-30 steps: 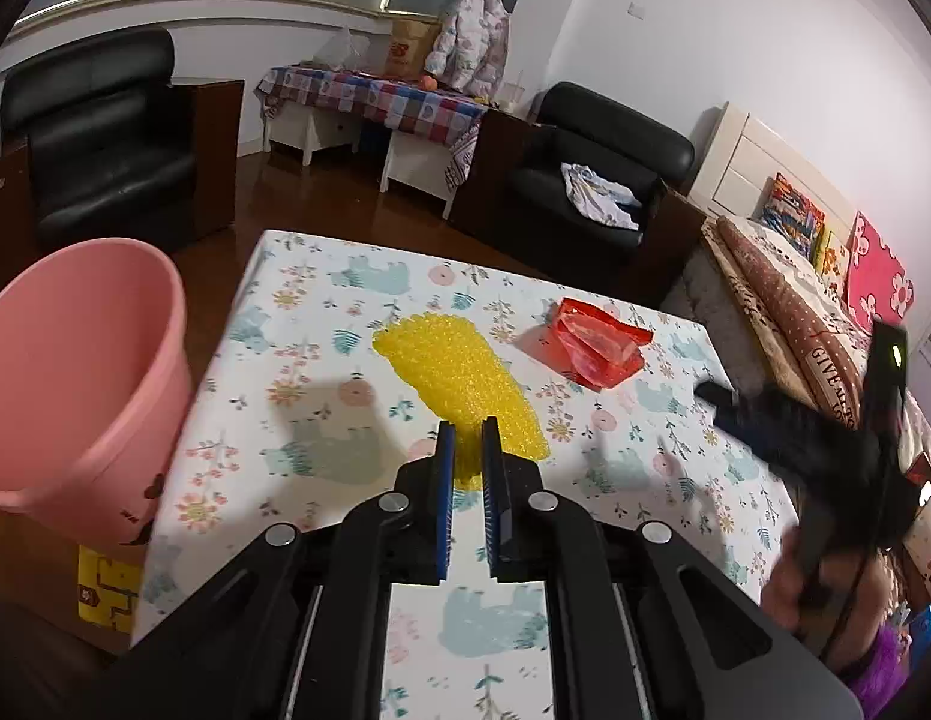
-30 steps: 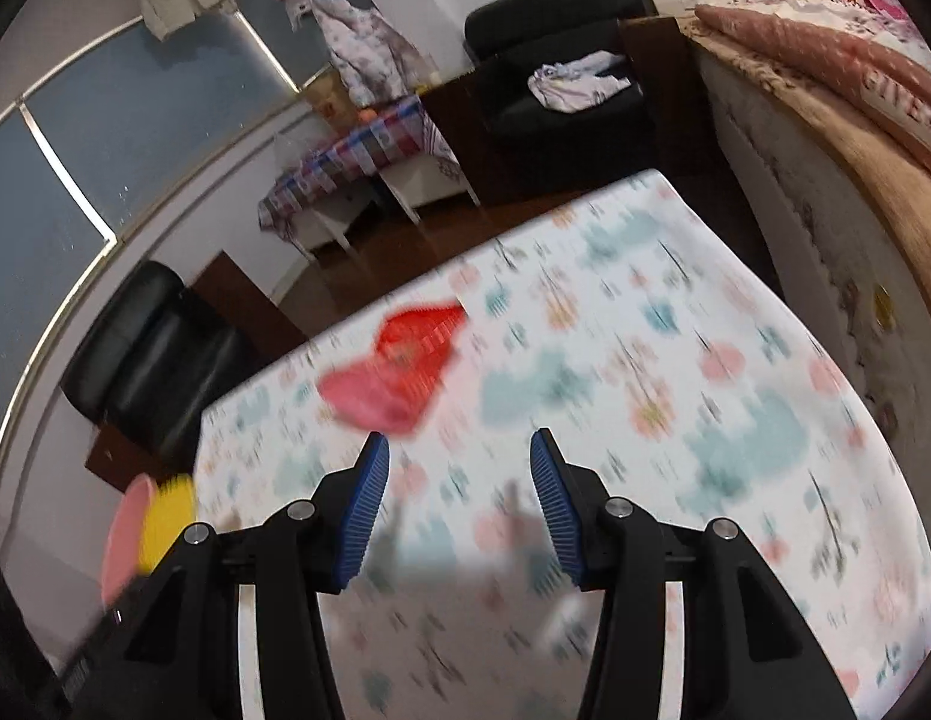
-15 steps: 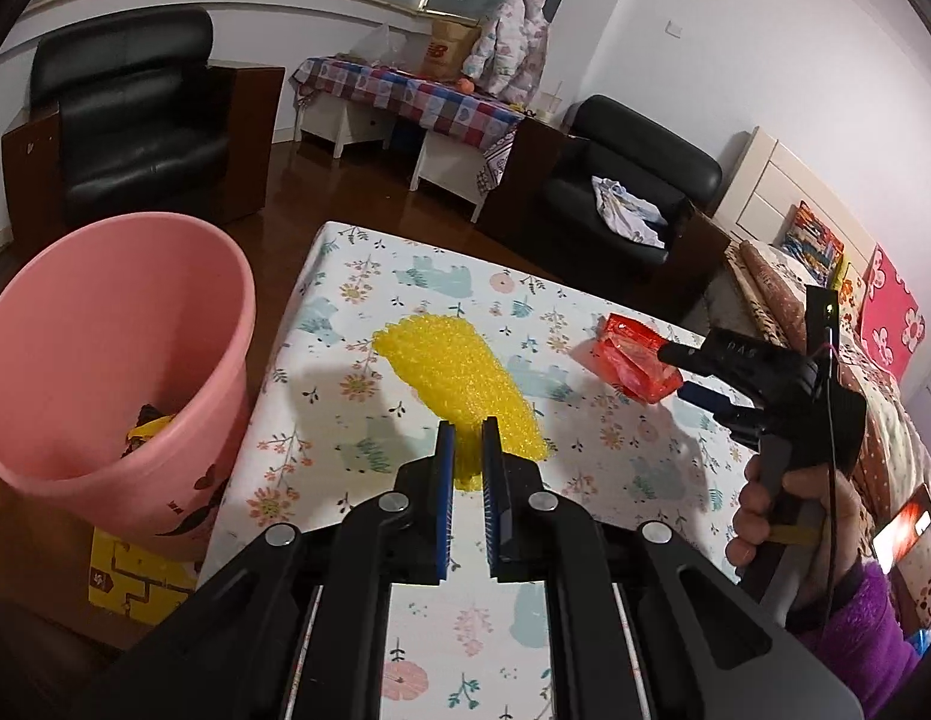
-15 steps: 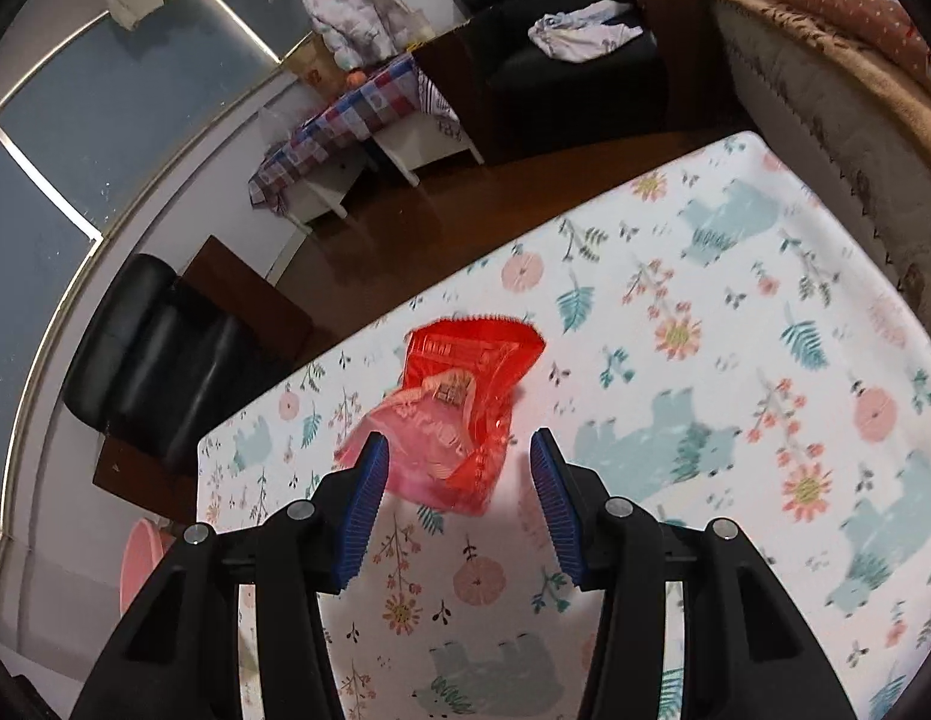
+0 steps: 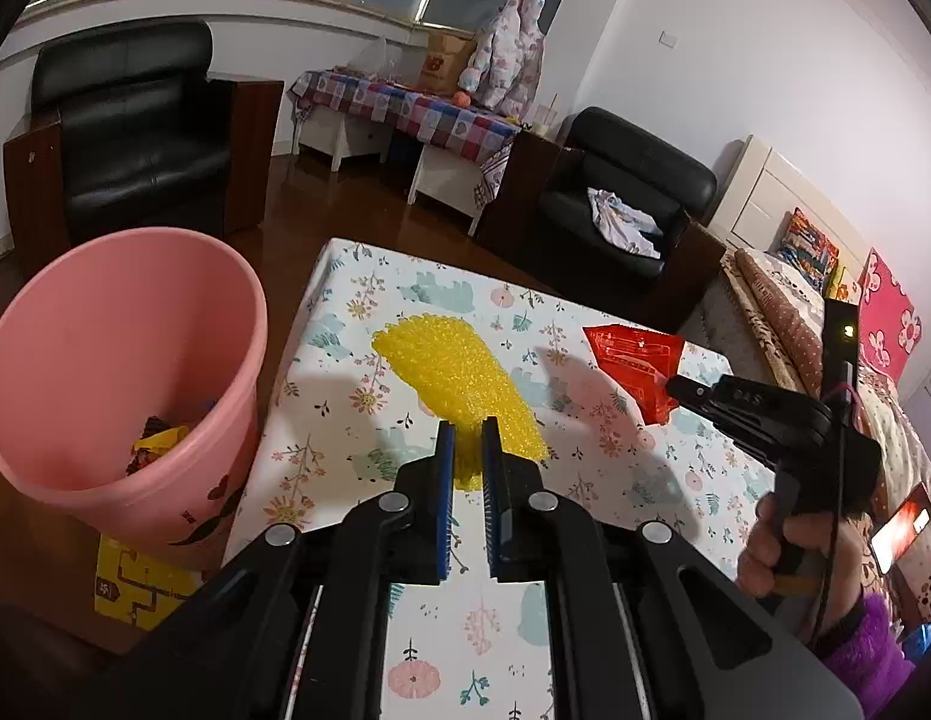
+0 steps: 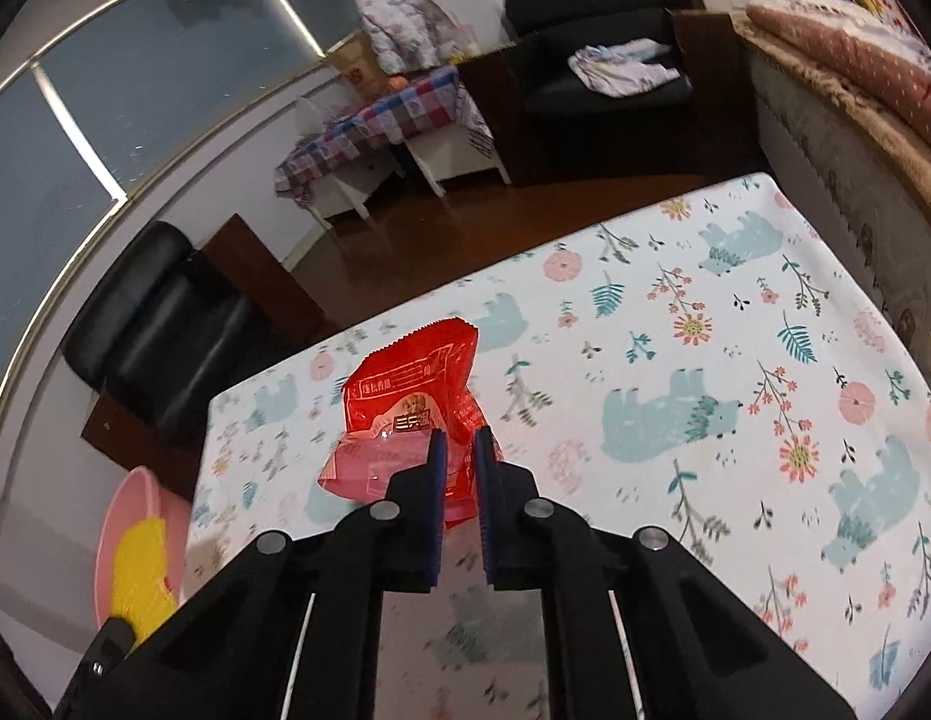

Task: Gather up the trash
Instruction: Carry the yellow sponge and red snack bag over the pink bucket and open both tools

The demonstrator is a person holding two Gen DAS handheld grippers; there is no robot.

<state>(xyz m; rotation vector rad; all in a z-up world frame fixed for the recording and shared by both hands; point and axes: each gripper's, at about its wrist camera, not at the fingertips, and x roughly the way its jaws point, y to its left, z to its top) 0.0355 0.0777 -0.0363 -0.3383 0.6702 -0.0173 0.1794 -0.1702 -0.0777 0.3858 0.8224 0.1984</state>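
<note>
Two trash items remain on the floral-print worktop (image 5: 345, 420); round pink plastic bin (image 5: 123, 372) stands beside its edge. Yellow bubble-wrap sheet (image 5: 459, 378) is clamped in the left gripper (image 5: 465, 462) jaws. Crinkled red plastic snack wrapper (image 6: 405, 408) is pinched at its near corner by the right gripper (image 6: 459, 450), jaws nearly together. Risk: slick film, shallow corner bite; wrapper may slip out during carry.

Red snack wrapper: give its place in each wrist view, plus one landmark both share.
Left wrist: red snack wrapper right of centre, at the table's far right, beyond the yellow foam sheet.
Right wrist: centre, at the right hand-held gripper.
Shared: pink bin.
</note>
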